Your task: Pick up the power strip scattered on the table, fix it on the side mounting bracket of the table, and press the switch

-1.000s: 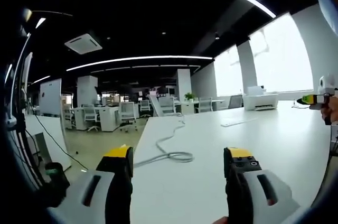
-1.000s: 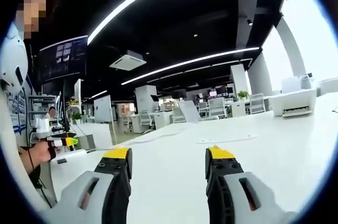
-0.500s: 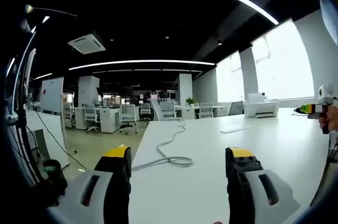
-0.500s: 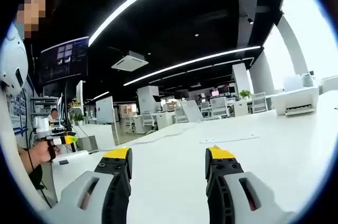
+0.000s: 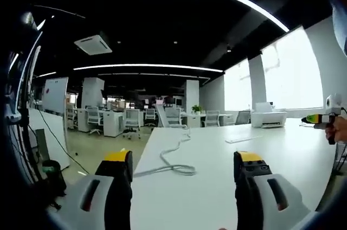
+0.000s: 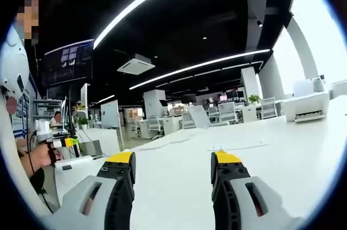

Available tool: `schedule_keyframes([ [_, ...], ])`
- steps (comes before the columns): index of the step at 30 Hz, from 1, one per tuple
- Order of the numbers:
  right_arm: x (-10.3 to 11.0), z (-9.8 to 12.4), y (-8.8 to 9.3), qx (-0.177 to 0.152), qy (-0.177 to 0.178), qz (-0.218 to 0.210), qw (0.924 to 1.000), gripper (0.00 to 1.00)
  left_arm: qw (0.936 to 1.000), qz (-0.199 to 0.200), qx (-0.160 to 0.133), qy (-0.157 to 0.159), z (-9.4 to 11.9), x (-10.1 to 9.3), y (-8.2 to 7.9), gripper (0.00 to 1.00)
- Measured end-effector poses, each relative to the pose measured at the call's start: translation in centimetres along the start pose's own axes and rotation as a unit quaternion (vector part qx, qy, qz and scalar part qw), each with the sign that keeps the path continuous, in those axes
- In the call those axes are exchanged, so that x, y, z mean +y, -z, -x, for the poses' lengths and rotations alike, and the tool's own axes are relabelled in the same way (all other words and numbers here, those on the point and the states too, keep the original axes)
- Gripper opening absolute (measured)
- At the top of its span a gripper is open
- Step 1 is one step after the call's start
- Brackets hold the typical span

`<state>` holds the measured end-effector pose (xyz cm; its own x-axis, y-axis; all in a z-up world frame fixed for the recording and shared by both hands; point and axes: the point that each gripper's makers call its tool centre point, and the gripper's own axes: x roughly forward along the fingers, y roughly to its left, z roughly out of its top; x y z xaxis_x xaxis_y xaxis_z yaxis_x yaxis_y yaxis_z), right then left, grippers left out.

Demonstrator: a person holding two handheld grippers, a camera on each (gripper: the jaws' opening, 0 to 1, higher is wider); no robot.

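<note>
— How are the fingers of the left gripper (image 5: 184, 159) seen?
— They are held wide apart, yellow-tipped, with nothing clamped between them. A white table (image 5: 282, 154) is spread out ahead of them.

— And the right gripper (image 6: 172, 160)?
— Its fingers are likewise parted and nothing is gripped. The same white table (image 6: 293, 148) is seen beyond the tips.

— Where is the power strip?
— A flat, pale, long strip (image 5: 243, 138) is seen lying on the table, well beyond the right finger of the left gripper. In the right gripper view it (image 6: 238, 146) is seen ahead of the right fingertip, near it in the picture. It is too small for sockets or a switch to be made out. A grey cable (image 5: 172, 160) is looped on the table between the left gripper's fingers, further off, and is run away toward the far end of the table.

— Are any containers seen?
— A dark bin (image 5: 51, 171) is seen on the floor, left of the left finger; its contents cannot be told. A white printer (image 5: 269, 117) is set at the table's far right.
</note>
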<state>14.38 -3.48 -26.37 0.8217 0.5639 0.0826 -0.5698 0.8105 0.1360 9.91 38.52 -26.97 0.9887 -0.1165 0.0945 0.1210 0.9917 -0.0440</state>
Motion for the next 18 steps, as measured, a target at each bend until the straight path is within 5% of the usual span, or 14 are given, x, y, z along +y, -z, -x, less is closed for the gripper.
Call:
schedule_keyframes([
  [18, -0.4, 1.2, 0.0, -0.001, 0.011, -0.001, 0.9999, 0.52, 0.9998, 0.006, -0.002, 0.019, -0.4, -0.6, -0.4, 0.82],
])
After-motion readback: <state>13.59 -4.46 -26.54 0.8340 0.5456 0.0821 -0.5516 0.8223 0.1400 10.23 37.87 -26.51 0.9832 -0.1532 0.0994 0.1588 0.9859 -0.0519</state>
